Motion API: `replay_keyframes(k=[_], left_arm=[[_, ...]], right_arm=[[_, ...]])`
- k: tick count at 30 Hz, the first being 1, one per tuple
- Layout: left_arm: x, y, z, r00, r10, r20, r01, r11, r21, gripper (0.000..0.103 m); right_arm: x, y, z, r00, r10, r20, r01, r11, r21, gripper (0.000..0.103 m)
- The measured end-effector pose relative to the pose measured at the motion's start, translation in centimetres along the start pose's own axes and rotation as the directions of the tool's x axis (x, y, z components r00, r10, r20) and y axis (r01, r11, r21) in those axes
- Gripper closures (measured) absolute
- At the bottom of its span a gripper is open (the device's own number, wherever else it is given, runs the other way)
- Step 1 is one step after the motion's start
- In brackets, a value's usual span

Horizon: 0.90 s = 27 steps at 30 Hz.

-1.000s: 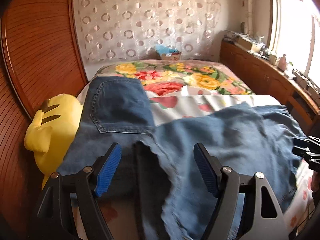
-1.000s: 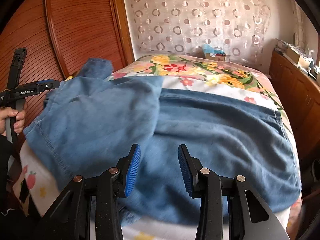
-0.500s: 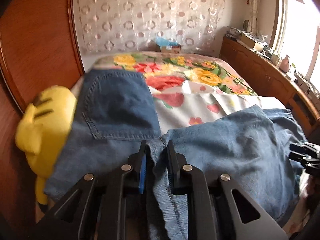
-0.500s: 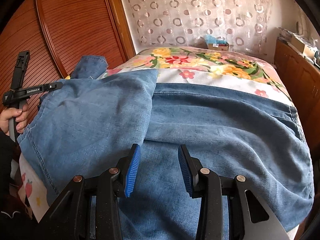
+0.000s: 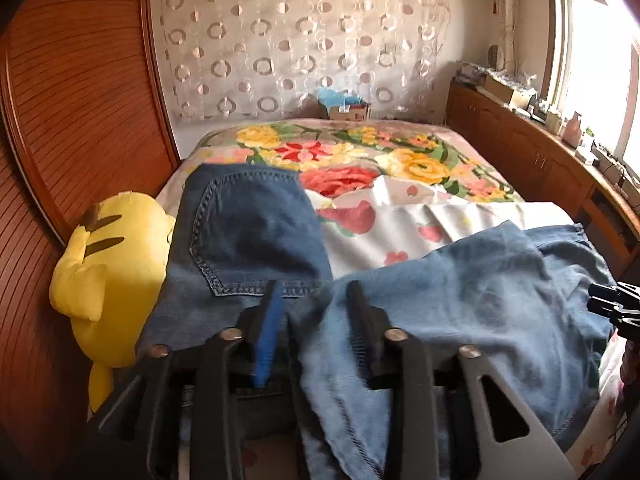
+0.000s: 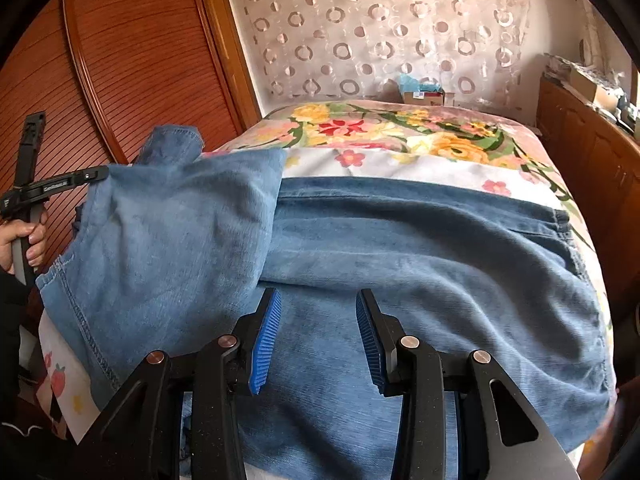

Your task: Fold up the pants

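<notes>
Right wrist view: "GenRobot.AI"-marked left tongs (image 6: pixel 86 176) parted around pants (image 6: pixel 400 248); right tongs (image 6: pixel 318 300) released.

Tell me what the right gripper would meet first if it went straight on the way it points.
Probably the jeans: the right gripper hangs open just over the denim spread on the bed, so it would likely hit cloth first.

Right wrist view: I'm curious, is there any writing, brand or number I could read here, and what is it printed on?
"GenRobot.AI": small white print on the side of the left gripper, just legible.
Cardboard box by the curtain: red label, too small to read.
Pants: no writing visible.
</notes>
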<state>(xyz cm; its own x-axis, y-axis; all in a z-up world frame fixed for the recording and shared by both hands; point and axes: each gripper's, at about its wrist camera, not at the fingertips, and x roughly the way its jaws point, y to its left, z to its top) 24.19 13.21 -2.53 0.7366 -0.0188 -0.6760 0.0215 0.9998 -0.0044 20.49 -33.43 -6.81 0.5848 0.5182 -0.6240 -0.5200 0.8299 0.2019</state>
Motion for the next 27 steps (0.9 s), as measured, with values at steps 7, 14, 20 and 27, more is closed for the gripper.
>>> replay_keyframes(k=[7,14,20,27], left_arm=[[-2.5,-3.1,0.3,0.995,-0.082,0.063,0.080,0.996,0.024,0.023],[-2.6,-8.9,-0.3,0.988,-0.145,0.061,0.138,0.985,0.104,0.023],[-1.7,-13.4,-1.3,0.979,-0.202,0.020,0.197,0.969,0.146,0.023],[-0.9,-17.1,-2.0,0.972,-0.235,-0.024,0.236,0.954,0.185,0.023]], right_arm=[[-1.6,-0.6,-1.1,0.999,-0.044,0.018,0.043,0.999,0.008,0.062],[-3.8,-2.1,-2.2,0.994,-0.099,0.035,0.098,0.994,0.042,0.062],[-5.5,-3.7,-3.4,0.987,-0.154,0.044,0.150,0.985,0.088,0.061],[-6.4,-5.4,-4.7,0.973,-0.228,0.034,0.222,0.965,0.137,0.058]])
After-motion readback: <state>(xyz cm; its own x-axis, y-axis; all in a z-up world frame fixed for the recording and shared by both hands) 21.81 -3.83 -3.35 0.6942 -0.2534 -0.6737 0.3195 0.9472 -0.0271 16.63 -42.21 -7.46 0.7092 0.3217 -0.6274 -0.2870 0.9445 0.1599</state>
